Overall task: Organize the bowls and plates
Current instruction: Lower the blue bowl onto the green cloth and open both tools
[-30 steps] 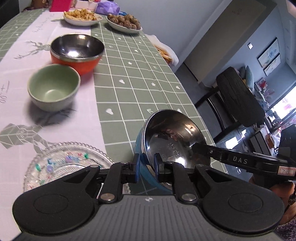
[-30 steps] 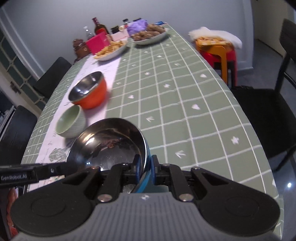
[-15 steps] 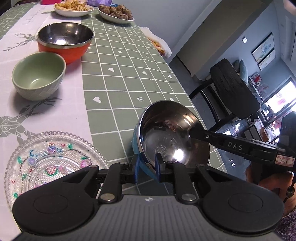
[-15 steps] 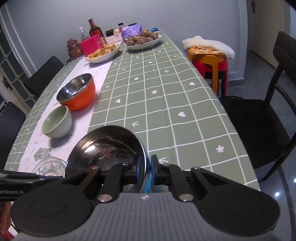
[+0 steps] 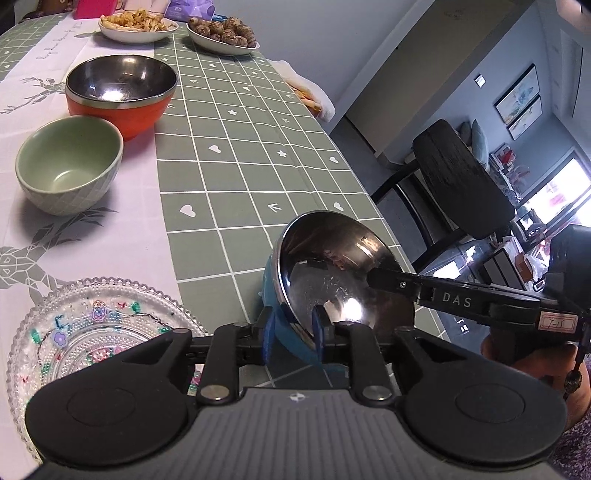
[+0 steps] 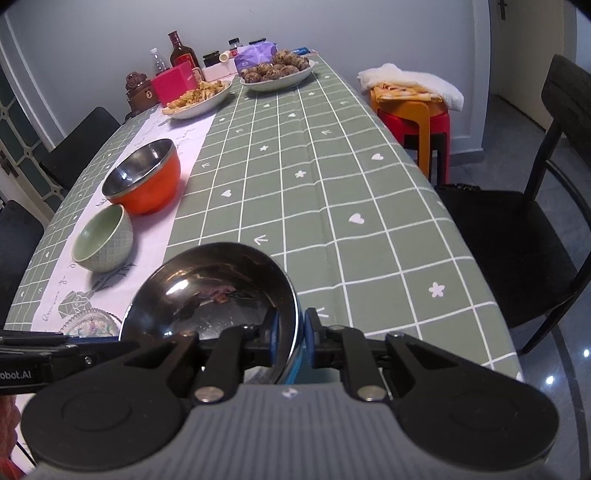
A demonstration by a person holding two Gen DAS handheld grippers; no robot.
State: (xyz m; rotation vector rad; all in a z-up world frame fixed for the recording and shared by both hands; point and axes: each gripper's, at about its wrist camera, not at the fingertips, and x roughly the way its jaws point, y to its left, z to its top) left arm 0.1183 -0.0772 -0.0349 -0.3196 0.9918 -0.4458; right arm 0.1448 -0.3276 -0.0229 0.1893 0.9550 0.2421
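A blue bowl [image 5: 332, 273] [image 6: 214, 291] with a shiny steel inside sits tilted at the near end of the green checked table [image 5: 240, 147]. My left gripper [image 5: 292, 328] straddles its near rim and its jaws are opening, the pads standing off the wall. My right gripper [image 6: 290, 328] straddles the opposite rim, its jaws also opening with a gap on the inner side. Left of the bowl lies a patterned glass plate [image 5: 92, 332]. Farther along the white runner stand a green ceramic bowl [image 5: 70, 162] [image 6: 103, 236] and an orange steel-lined bowl [image 5: 122, 88] [image 6: 144, 181].
Two plates of food [image 5: 136, 24] [image 5: 221, 33] stand at the far end with bottles and a pink box [image 6: 173, 81]. A black chair [image 6: 535, 221] stands by the table's right edge, and stacked stools under a towel [image 6: 410, 96] are beyond it.
Both pairs of jaws now stand wider around the blue bowl's rim than before. The bowl has hardly shifted, and the other bowls and the glass plate have stayed put.
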